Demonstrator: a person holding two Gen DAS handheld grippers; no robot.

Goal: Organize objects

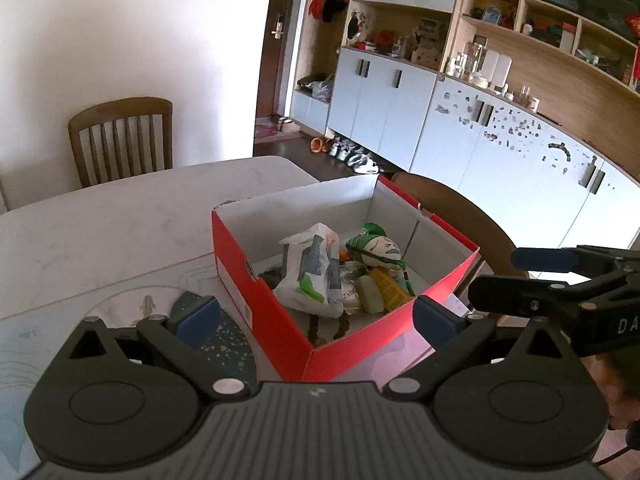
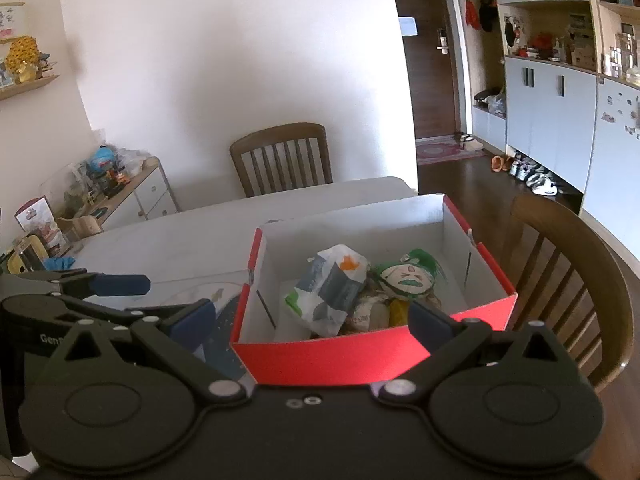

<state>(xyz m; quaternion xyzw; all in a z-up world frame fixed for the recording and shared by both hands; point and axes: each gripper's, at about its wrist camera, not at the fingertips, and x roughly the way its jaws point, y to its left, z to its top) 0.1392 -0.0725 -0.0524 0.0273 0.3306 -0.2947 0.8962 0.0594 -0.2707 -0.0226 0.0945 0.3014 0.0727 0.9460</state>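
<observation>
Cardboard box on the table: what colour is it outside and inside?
Cardboard box: red outside, white inside; clearest in the right wrist view.

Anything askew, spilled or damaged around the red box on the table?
Nothing spilled. The red box sits at the table's edge by a chair, holding a jumbled heap: plastic bag, green-haired doll. Its far wall's top edge looks slightly ragged.

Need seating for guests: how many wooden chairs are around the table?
2: one chair at the table's far side against the wall, one chair beside the red box. Others may be out of view.
</observation>
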